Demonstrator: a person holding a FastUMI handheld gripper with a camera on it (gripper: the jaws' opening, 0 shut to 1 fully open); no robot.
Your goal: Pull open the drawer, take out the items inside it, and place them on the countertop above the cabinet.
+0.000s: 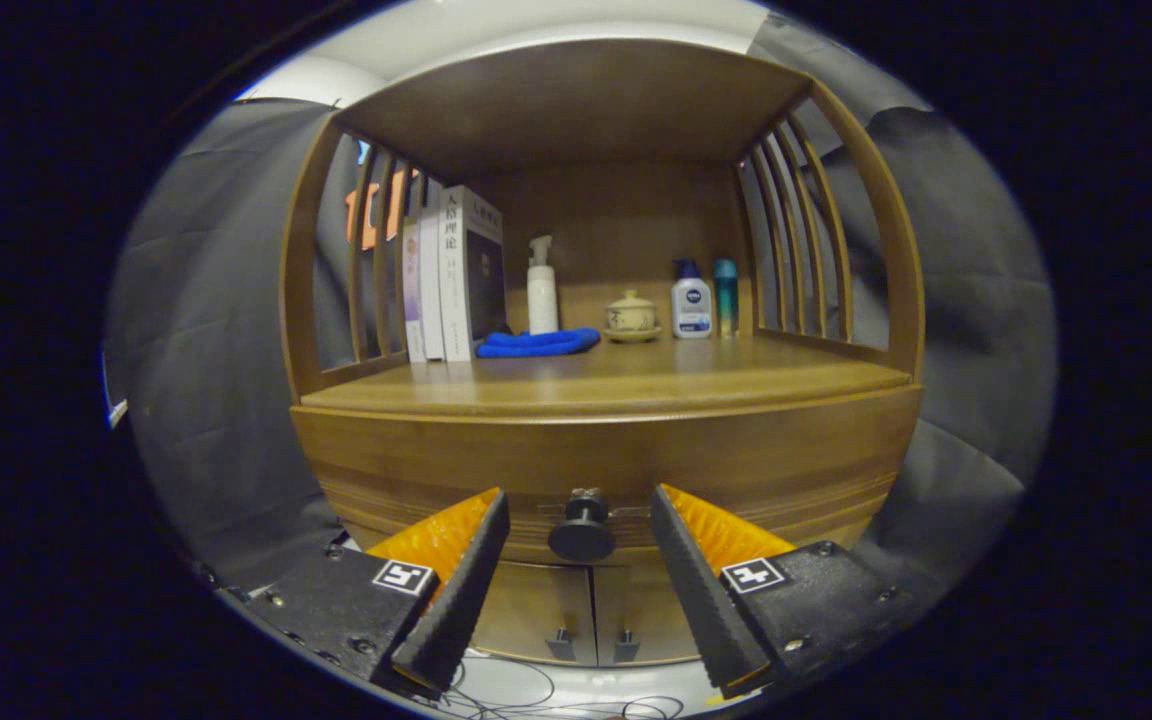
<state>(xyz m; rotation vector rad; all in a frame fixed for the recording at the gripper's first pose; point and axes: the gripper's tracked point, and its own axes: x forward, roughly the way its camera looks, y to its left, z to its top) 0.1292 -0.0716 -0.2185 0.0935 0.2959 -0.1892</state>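
countertop [636, 385], books [451, 275], blue cloth [536, 344], bottles [691, 300]

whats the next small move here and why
Probably ease the gripper straight forward, then close on the drawer knob. The fingers are open with the knob lined up in the gap between them, and neither finger touches it yet. The drawer looks fully shut, flush under the countertop, so nothing inside can be reached until it is pulled.

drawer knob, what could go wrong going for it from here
The gripper is open, its fingers flanking the drawer knob without touching it. The knob is small and round, so closing off-centre could let it slip out. The countertop already holds a blue cloth and lidded cup, which items set down later could bump.
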